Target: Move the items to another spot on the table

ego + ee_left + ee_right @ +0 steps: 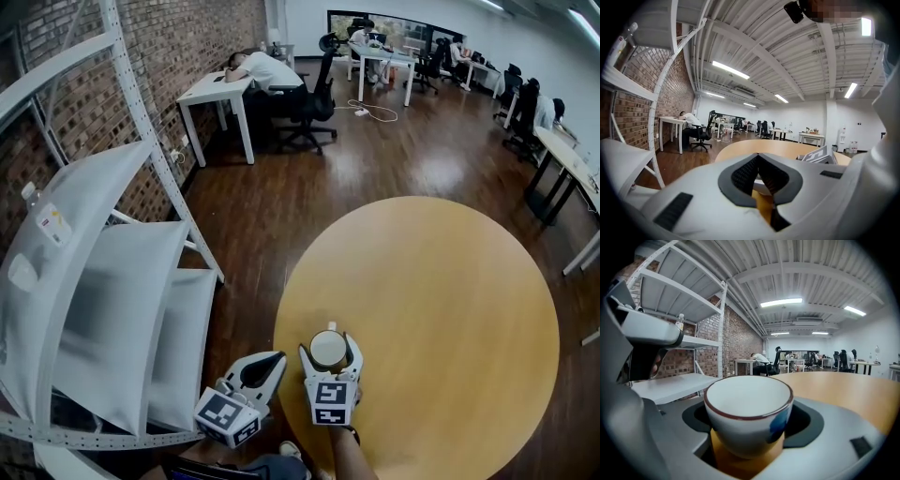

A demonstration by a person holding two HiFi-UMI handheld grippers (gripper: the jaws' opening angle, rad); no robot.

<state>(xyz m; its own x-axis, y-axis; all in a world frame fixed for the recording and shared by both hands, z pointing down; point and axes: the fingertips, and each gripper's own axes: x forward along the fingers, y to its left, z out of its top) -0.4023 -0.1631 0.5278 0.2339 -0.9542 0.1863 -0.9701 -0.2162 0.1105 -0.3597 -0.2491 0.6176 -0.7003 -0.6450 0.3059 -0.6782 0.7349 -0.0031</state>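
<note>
Closest in, at the near rim of the round wooden table (450, 309), the right gripper (330, 352) has its two jaws closed around a small cup (328, 346). From overhead the cup is only a pale circle between two white prongs. The right gripper view tells more: the cup is white inside, with a dark red rim and a blue patch on its side, and both jaws press against its walls. Whether its base touches the wood I cannot tell.

The left gripper (273, 360) hangs just beside the right one, most of its body out over the dark floor (281, 206). Its own view shows the jaw tips brought together with nothing caught in them. Off to the right, that view also shows the right gripper's marker cube (824, 154).

A white metal shelf (112, 281) stands against the brick wall (187, 47) at the left. Far back, someone (264, 67) is slumped over a white desk (217, 89).
</note>
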